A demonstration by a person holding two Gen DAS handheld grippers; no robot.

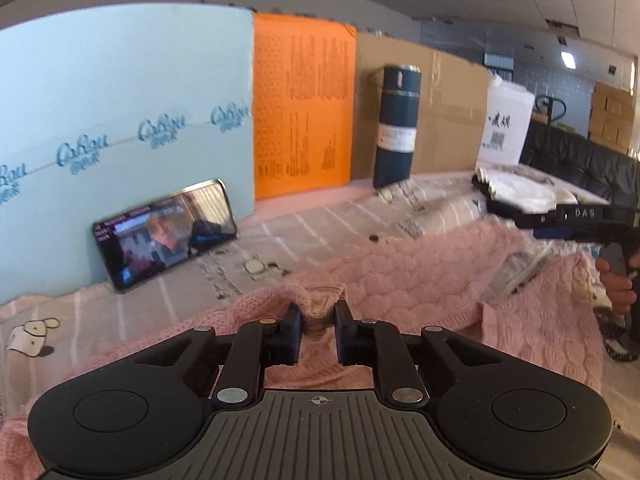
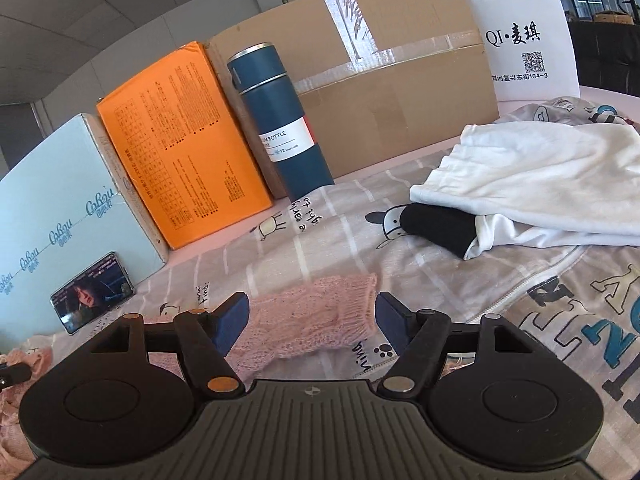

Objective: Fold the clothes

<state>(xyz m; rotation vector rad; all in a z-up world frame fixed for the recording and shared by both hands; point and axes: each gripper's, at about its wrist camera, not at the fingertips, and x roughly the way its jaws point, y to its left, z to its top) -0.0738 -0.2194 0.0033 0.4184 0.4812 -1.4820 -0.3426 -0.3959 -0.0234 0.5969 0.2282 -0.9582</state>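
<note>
- Right gripper point(image 2: 310, 314) stands wide open, jaws apart on either side of the pink sleeve point(image 2: 310, 318), pads clear of it.
- The sleeve cuff lies flat between the jaws on the printed sheet point(image 2: 328, 236).
- Ahead of the jaws: a blue bottle point(image 2: 280, 120) upright against a cardboard box point(image 2: 380, 80).
- Ahead and left: an orange box point(image 2: 180, 140), a pale blue box point(image 2: 60, 208), a phone point(image 2: 93, 291) leaning on it.
- Ahead and right: a white garment point(image 2: 540, 184), a black roll point(image 2: 438, 229) beside it, a white bag point(image 2: 524, 36) behind.
</note>
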